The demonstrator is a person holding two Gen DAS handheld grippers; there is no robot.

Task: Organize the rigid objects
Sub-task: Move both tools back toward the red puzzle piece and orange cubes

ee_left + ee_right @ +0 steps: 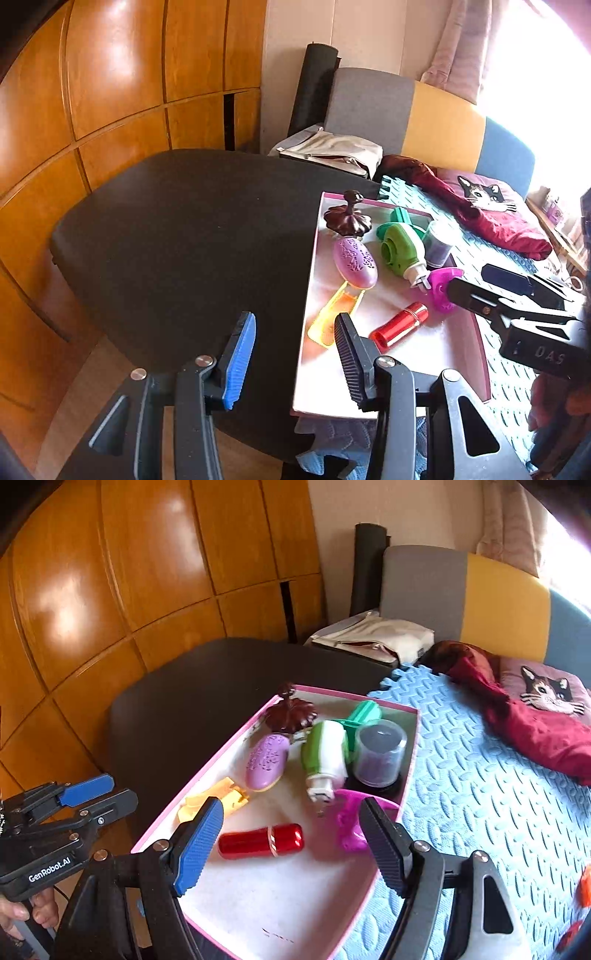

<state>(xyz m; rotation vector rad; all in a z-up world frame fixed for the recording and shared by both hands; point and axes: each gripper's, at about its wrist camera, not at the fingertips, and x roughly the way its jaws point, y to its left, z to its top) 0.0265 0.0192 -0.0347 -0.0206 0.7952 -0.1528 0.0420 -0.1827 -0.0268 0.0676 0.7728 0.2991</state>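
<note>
My left gripper (293, 360) hangs released, nothing between its jaws, over the black desk (177, 236) at the pink-rimmed tray's (207, 779) nine o'clock edge. Inside the tray, a yellow clip (212, 799) lies nearest that edge, with a purple oval case (266, 762) just beyond it toward one o'clock and a dark brown flower-shaped knob (291, 714) at the far twelve o'clock corner. A red lipstick tube (261, 841) lies centrally. My right gripper (291, 843) is released above the tube, empty. At three o'clock sit a green-and-white plug-in device (325, 753), a clear cylinder (380, 755) and a magenta piece (349, 821).
</note>
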